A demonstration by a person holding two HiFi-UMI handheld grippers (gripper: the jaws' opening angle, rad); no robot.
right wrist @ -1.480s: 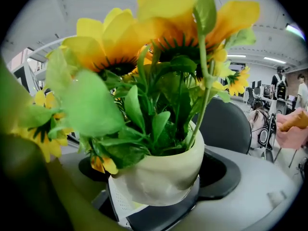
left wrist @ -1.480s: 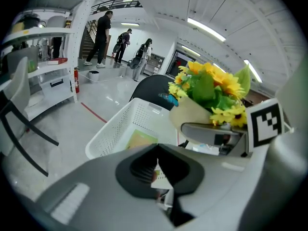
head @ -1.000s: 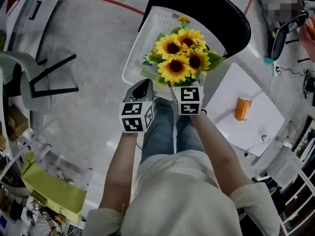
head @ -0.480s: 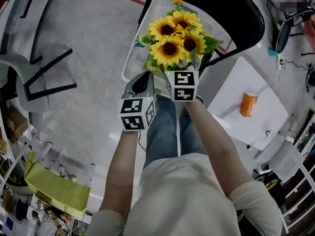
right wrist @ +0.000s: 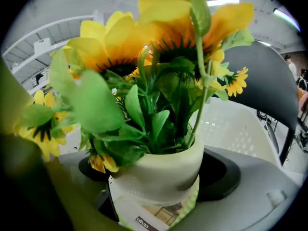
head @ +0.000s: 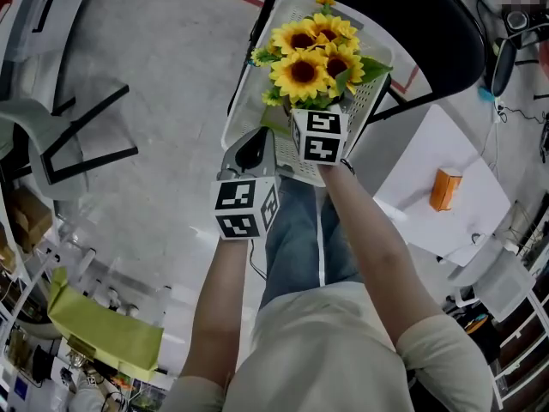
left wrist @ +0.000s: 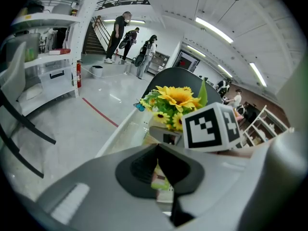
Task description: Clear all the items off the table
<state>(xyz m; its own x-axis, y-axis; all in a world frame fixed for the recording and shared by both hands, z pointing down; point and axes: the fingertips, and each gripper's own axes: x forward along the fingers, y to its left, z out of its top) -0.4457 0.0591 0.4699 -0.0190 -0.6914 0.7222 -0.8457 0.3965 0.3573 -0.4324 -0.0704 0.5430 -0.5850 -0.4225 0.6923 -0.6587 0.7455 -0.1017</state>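
Head view, R gripper [head: 310, 112] clamps sunflower pot [right wrist: 161, 170]; at basket [head: 247, 94]

The potted flowers [head: 310, 57] hang over the basket [head: 245, 101] on the chair [head: 433, 33], table [head: 419, 154] to the right.

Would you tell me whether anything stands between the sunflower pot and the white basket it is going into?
Nothing visible does. The right gripper holds the sunflower pot over the white basket on the black chair. The left gripper sits beside the pot, at the basket's near edge, not beneath it.
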